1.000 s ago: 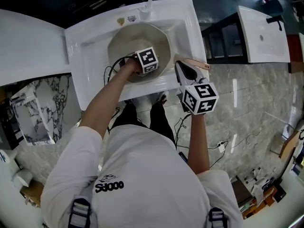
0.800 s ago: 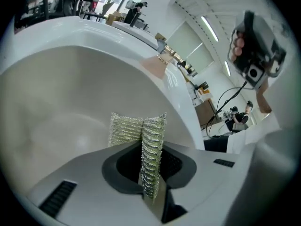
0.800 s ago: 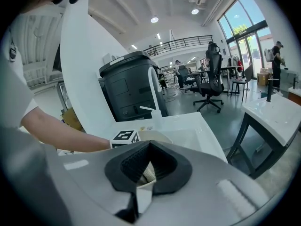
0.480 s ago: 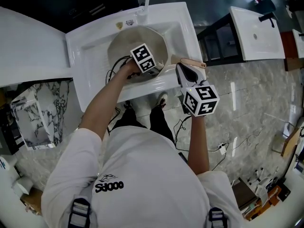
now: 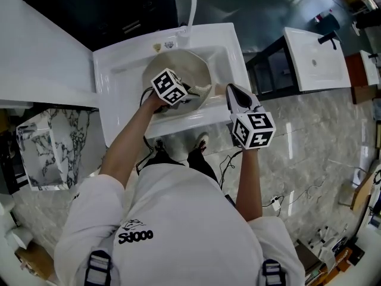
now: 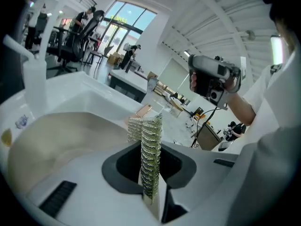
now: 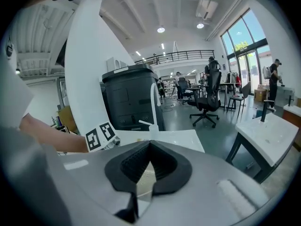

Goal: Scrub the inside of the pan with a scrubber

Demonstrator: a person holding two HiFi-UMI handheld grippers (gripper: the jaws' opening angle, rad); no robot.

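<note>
Scrubber point(image 6: 148, 161) clamped in left gripper point(image 6: 149, 144) shows plainly in its view; right gripper point(image 7: 149, 149) closed.

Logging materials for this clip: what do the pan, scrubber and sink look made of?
The pan: beige, matte inside, likely ceramic-coated metal. The scrubber: greenish knitted mesh, probably plastic fibre. The sink: glossy white with highlights, ceramic or similar.

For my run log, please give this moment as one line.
task: pan scrub | left gripper: shut on scrubber, over pan in sink | right gripper: shut on pan handle
</note>
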